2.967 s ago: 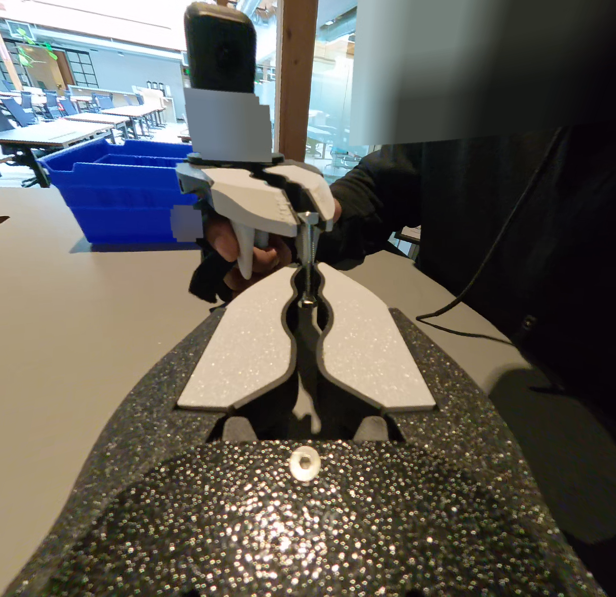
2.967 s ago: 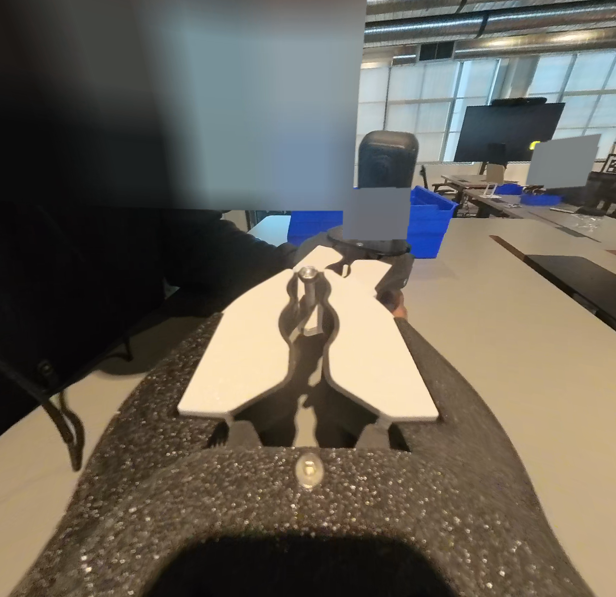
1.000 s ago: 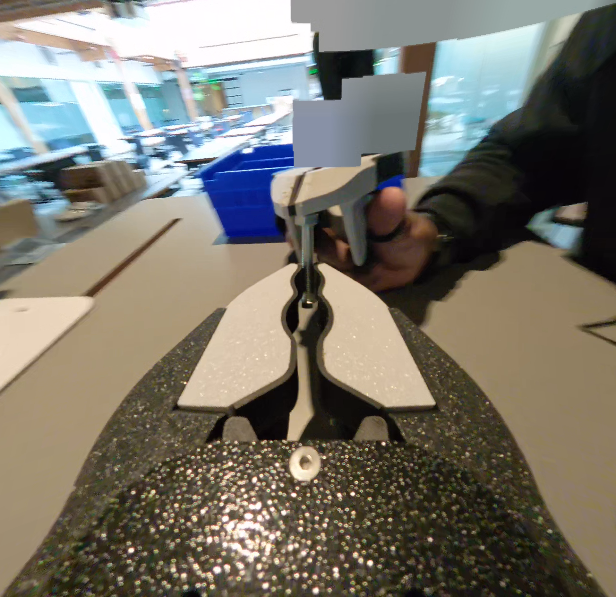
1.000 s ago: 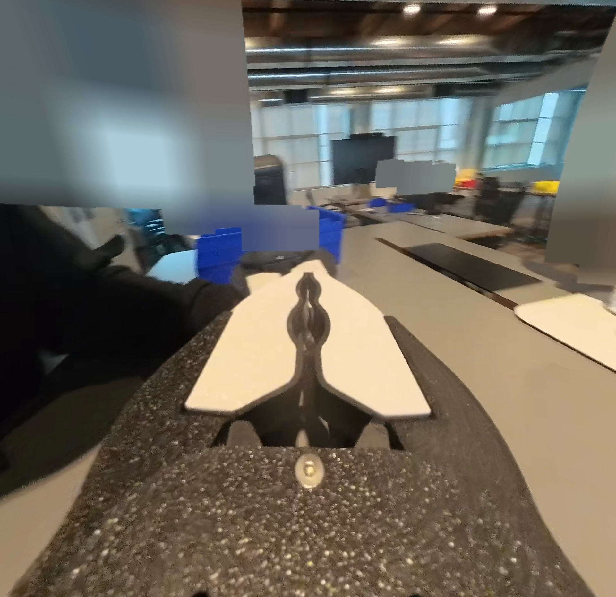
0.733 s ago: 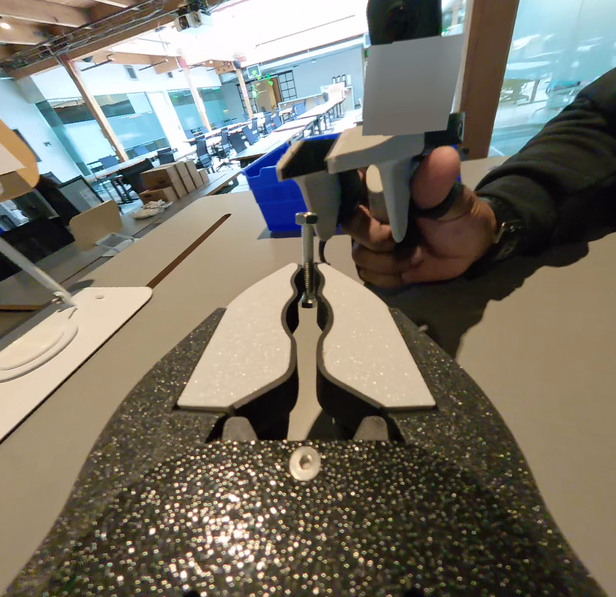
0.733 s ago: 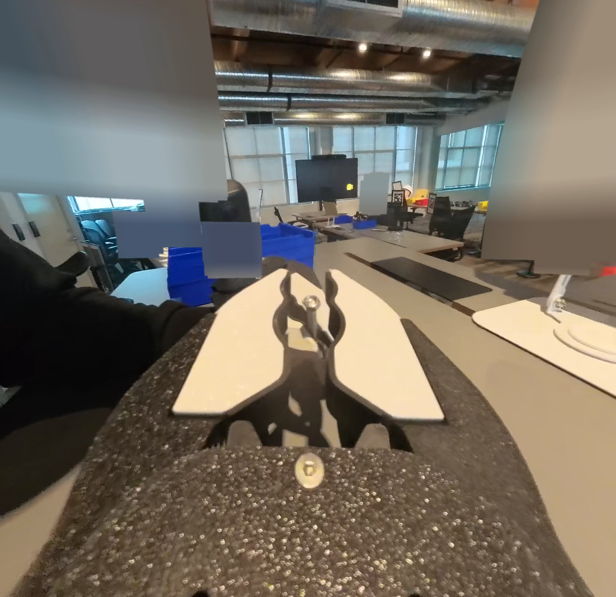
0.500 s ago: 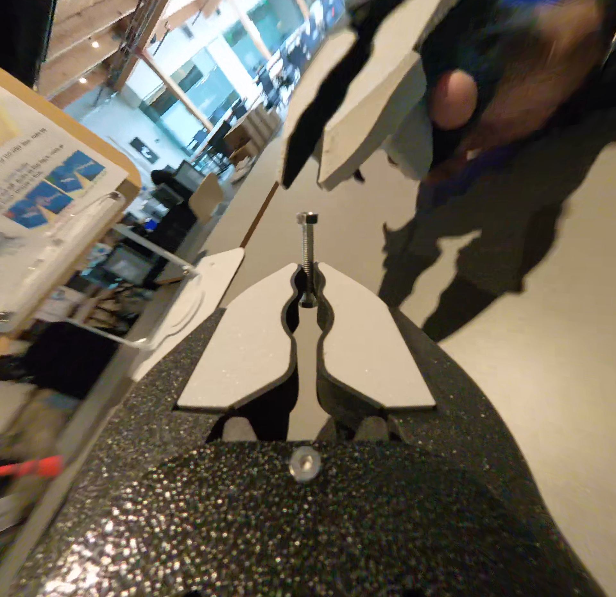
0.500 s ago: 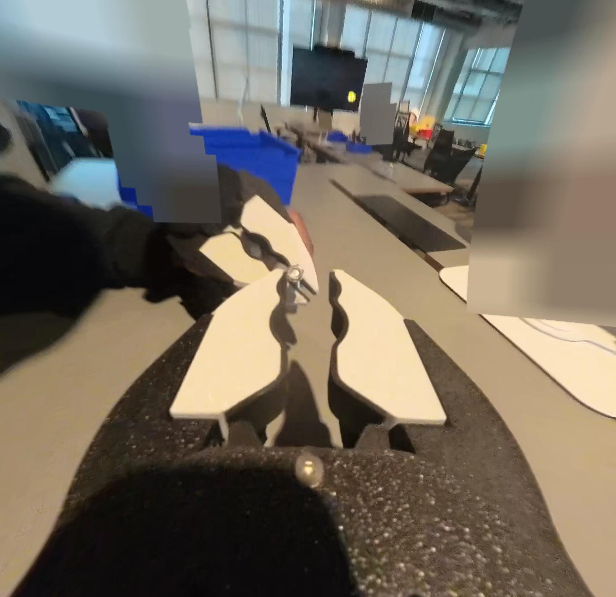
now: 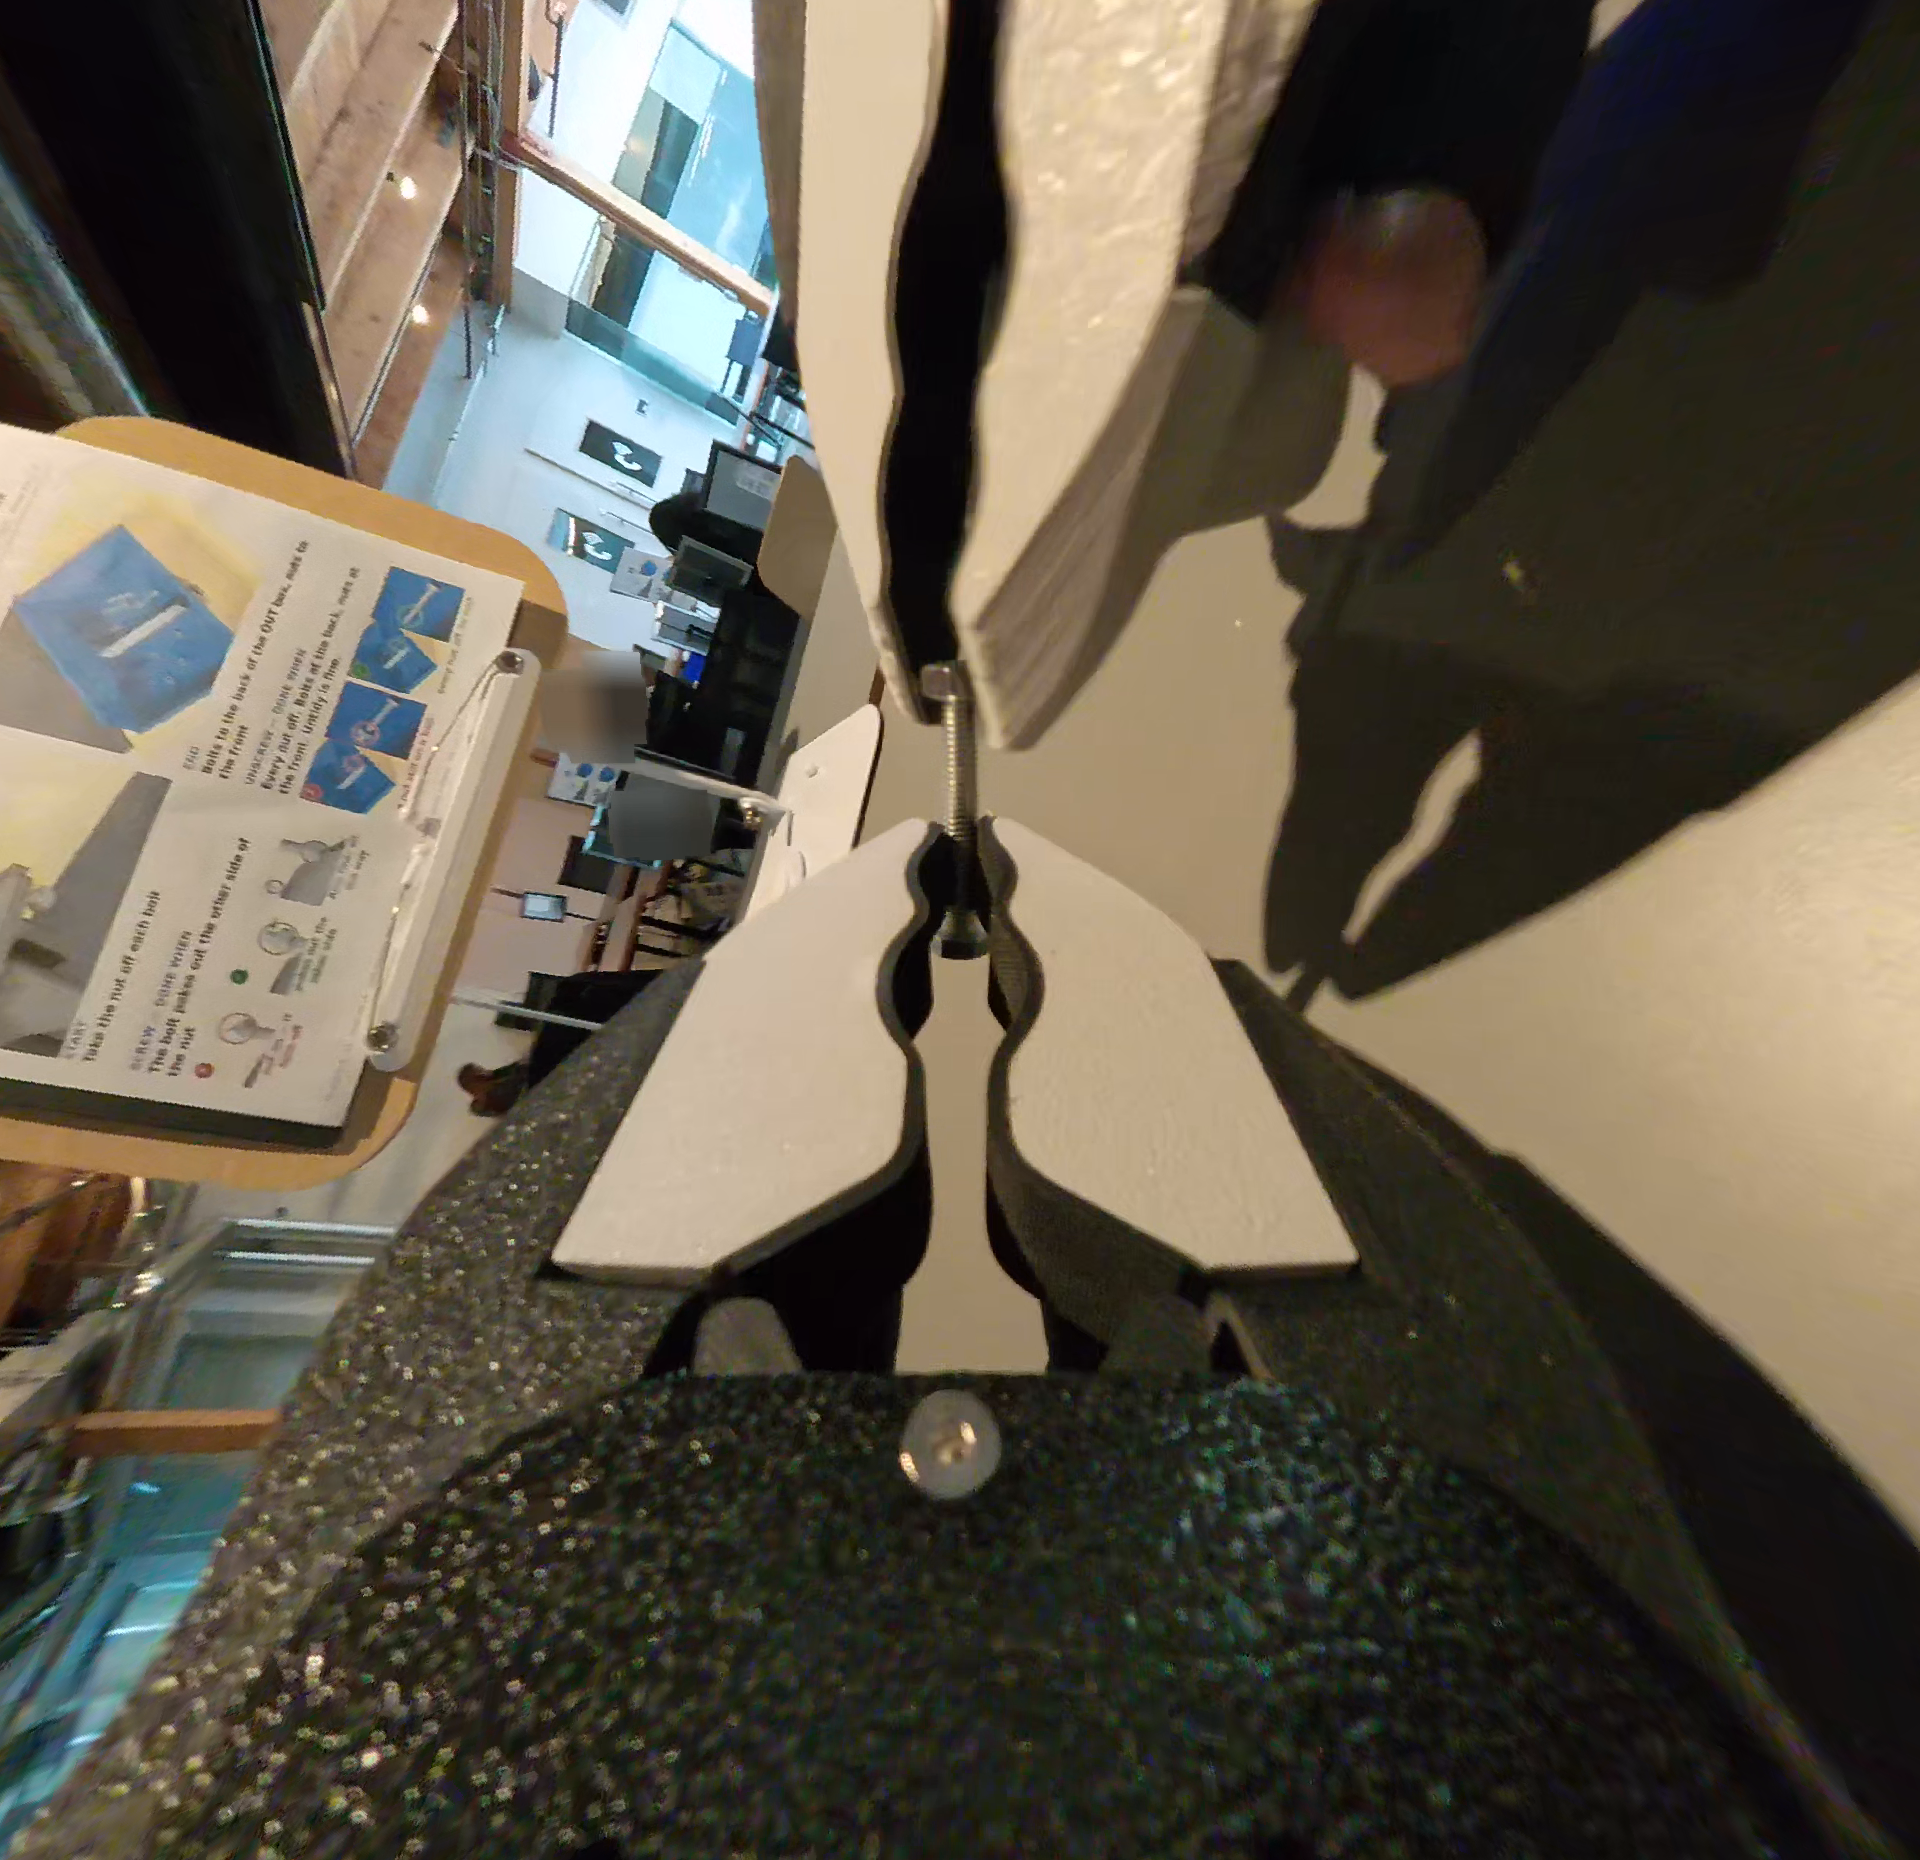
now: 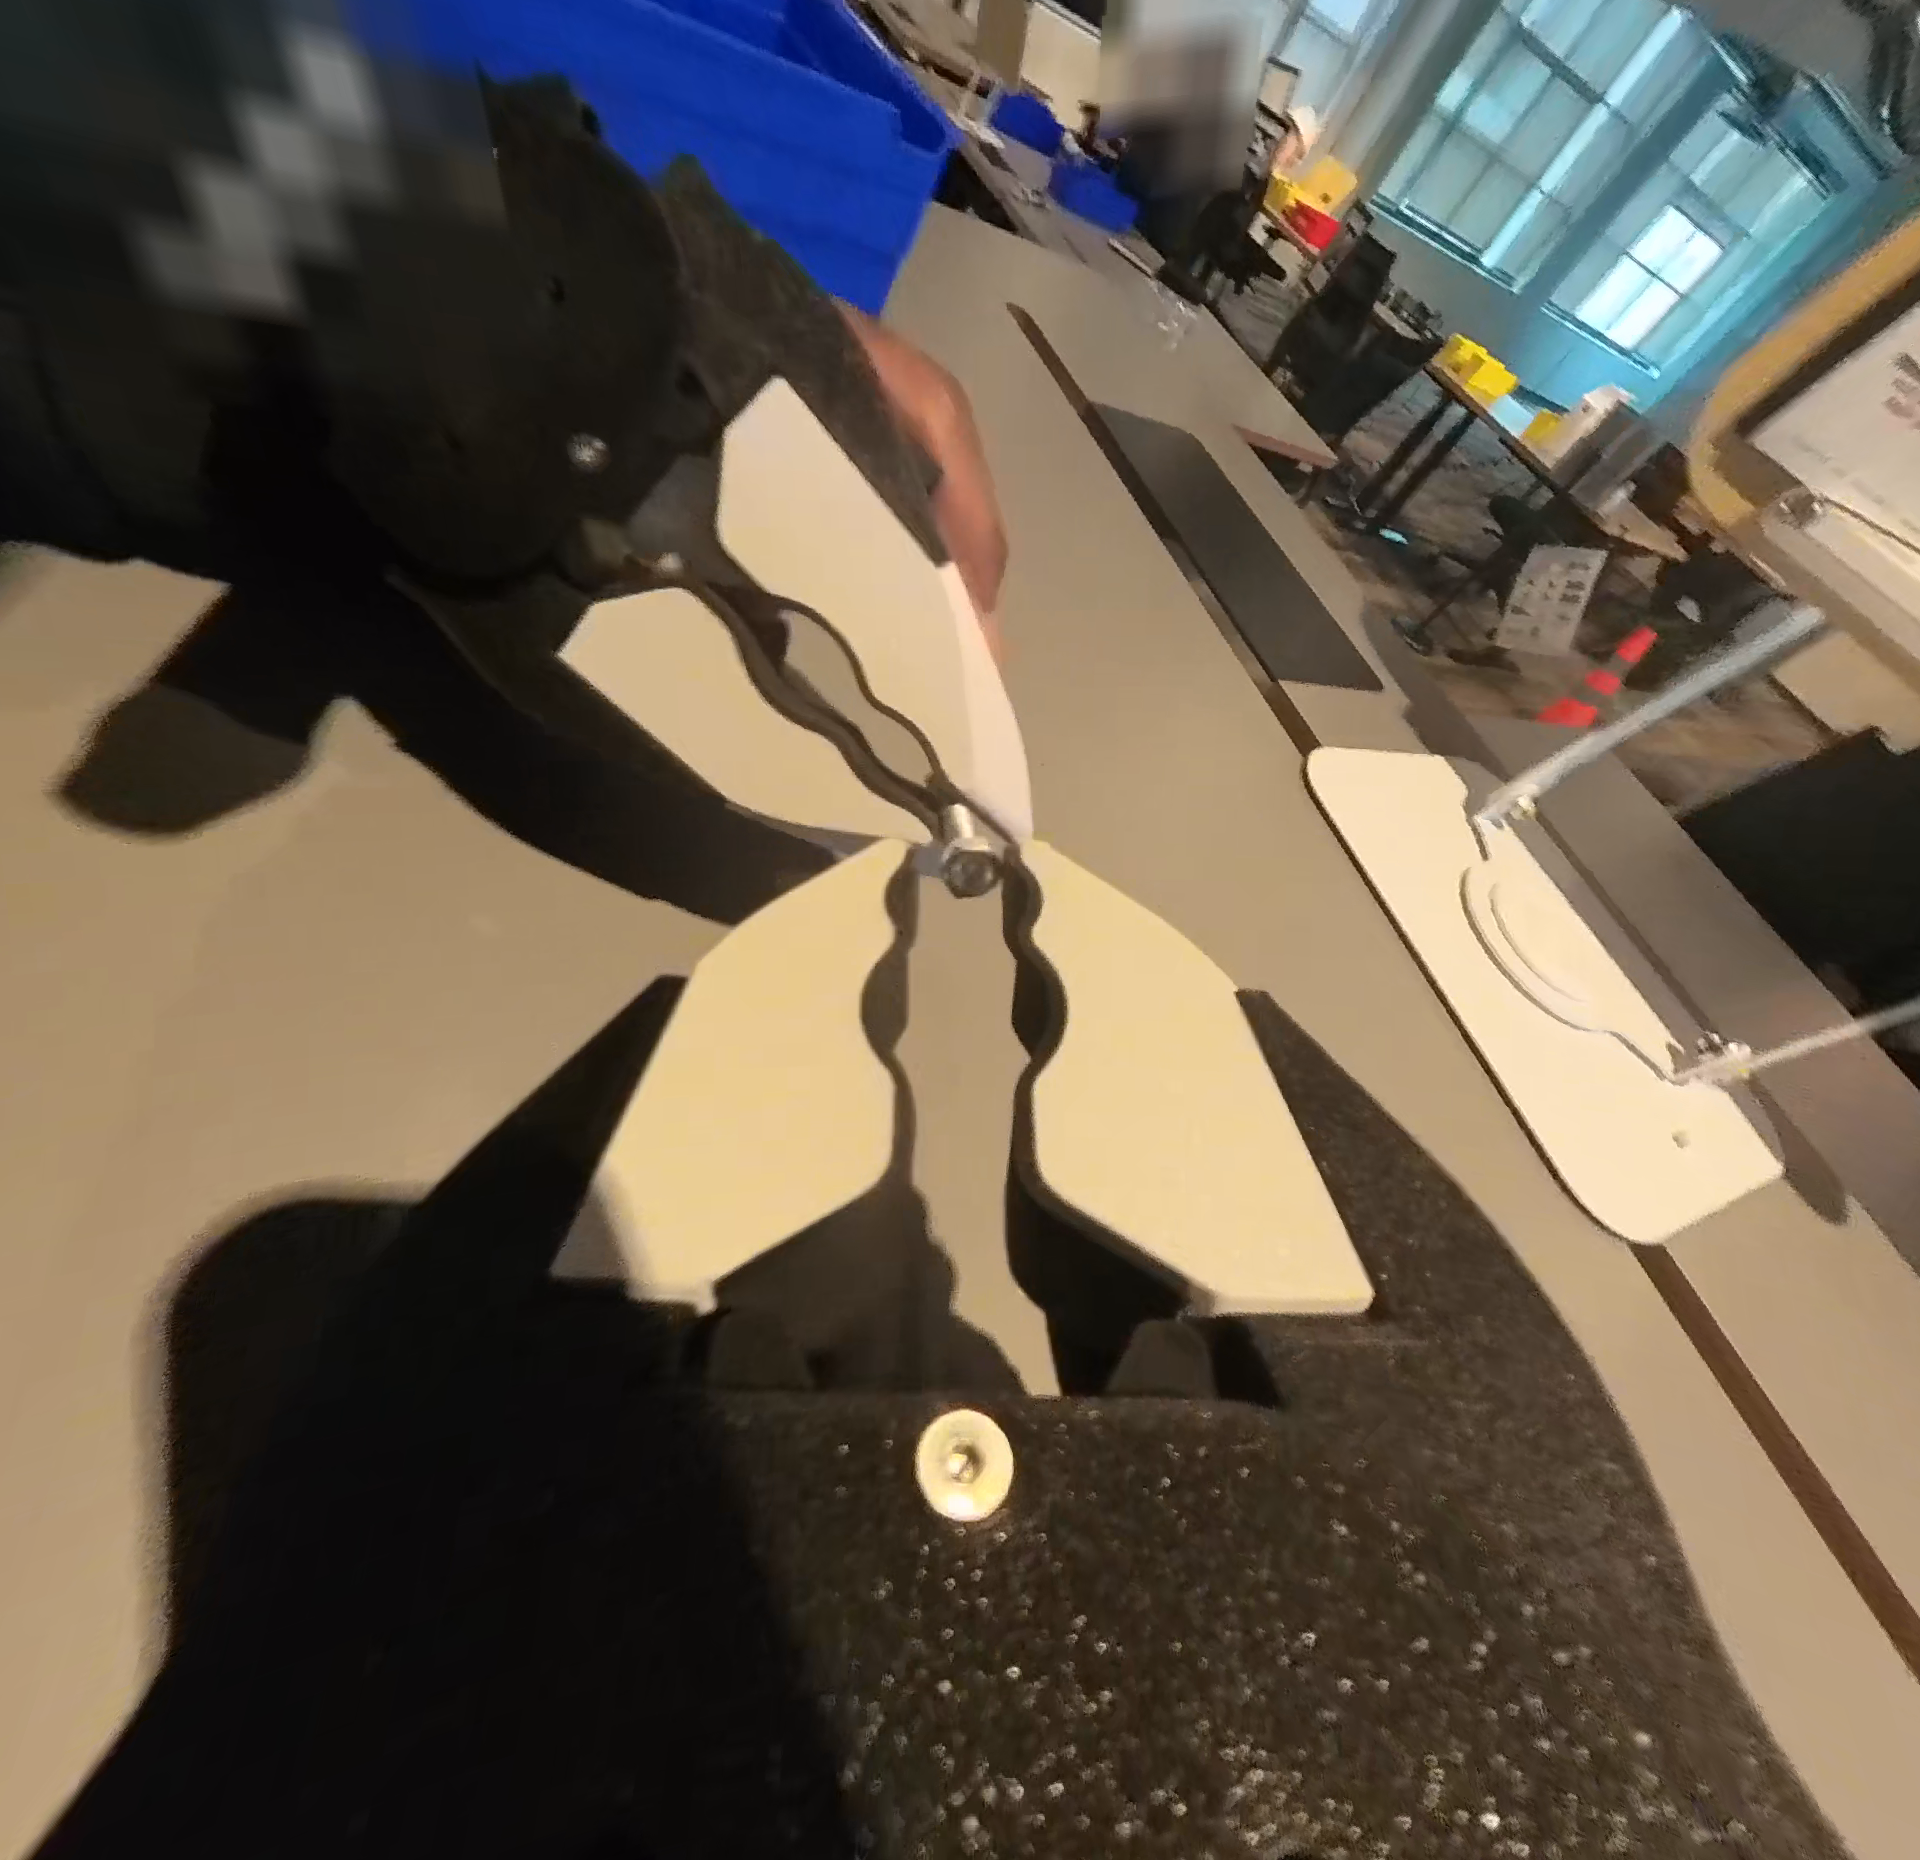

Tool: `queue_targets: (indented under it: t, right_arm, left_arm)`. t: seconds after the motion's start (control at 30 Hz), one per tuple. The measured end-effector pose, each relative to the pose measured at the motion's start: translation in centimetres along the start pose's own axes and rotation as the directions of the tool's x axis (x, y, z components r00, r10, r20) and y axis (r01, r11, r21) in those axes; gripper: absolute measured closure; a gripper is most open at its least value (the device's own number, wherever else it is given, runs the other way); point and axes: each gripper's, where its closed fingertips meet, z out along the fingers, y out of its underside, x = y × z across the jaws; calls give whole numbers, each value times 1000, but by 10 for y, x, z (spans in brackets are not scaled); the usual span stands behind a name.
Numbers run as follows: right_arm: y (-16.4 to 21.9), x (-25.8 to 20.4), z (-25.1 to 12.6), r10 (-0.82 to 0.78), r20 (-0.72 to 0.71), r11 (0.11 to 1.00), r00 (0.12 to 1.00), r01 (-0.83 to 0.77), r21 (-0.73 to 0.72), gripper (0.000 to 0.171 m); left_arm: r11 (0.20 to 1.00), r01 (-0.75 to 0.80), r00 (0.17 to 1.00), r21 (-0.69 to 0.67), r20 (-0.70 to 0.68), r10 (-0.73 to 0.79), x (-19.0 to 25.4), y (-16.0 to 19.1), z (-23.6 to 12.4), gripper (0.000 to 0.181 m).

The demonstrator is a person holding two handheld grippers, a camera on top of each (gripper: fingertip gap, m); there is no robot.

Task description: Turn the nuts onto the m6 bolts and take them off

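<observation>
My left gripper is shut on the head end of a steel M6 bolt, whose threaded shaft sticks out past the fingertips. A nut sits on the far end of the shaft. My right gripper comes from above and its fingertips close on that nut. In the right wrist view, my right gripper pinches the nut between its tips, and my left gripper reaches in from the upper left, held by a dark-sleeved hand. Both grippers are above the grey table.
A wooden board with a printed instruction sheet stands at the left. A white base plate with thin metal rods lies on the table at the right. Blue bins stand at the back. The tips of both grippers are at nearly the same place.
My right gripper opened, moved off the bolt, then came back and closed on the nut at the bolt's end. Both grippers tilted; the left kept hold of the bolt.
</observation>
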Motion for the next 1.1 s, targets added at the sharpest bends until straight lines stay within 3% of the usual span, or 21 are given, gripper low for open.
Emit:
queue_targets:
  t: [0.03, 0.1, 0.2, 0.27, 0.33, 0.4, 0.53, 0.67, 0.73, 0.83, 0.97, 1.03, 1.1]
  right_arm:
    - [1, 2, 1, 42, -19, 999, 999, -42, -8, 160]
    - [1, 4, 4, 222, -19, 975, 975, -223, -6, 160]
    - [-1, 3, 5, 529, 80, 845, 845, -533, 38, 157]
    - [-4, 2, 4, 592, 167, 792, 789, -607, 59, 140]
    - [-5, 7, 1, 542, 176, 825, 822, -560, 75, 125]
    - [-5, 13, -3, 405, 120, 904, 906, -417, 98, 122]
    - [2, 14, -4, 87, 4, 995, 996, -87, 49, 127]
    - [8, 3, 1, -35, 8, 999, 999, 36, -14, 142]
    - [8, -1, 3, -15, 24, 1000, 1000, 15, -27, 161]
    - [10, 1, 6, 182, 14, 982, 983, -181, -50, 161]
    - [4, 3, 5, 597, 137, 794, 790, -606, 34, 160]
    - [2, 4, 4, 595, 179, 791, 784, -610, 45, 139]
    - [4, 8, 3, 476, 125, 874, 870, -484, 43, 131]
  left_arm:
    - [1000, -22, 1000, -13, 19, 23, -2, 1, 0, 176]
    - [996, -78, 995, -48, 55, 80, -6, 4, 1, 176]
    - [990, -118, 989, -75, 79, 124, -8, 7, 2, 176]
    - [993, -83, 993, -89, 75, 90, -9, 12, 3, 176]
    - [996, -41, 997, -85, 68, 47, -10, 15, 3, 176]
    - [998, -7, 999, -70, 51, 11, -9, 16, 2, 176]
    - [999, 2, 1000, -37, -11, -2, 1, 11, 2, 176]
    - [1000, -11, 999, -12, -49, 11, 8, 6, 2, 175]
    - [999, -24, 999, -28, -38, 23, 6, 7, 2, 176]
    - [995, -79, 997, -67, 0, 80, 2, 11, 3, 176]
    - [994, -79, 996, -79, 36, 82, -4, 10, 2, 176]
    - [994, -56, 998, -90, 33, 59, -4, 14, 3, 176]
    - [996, -31, 999, -82, 21, 33, -4, 14, 3, 176]
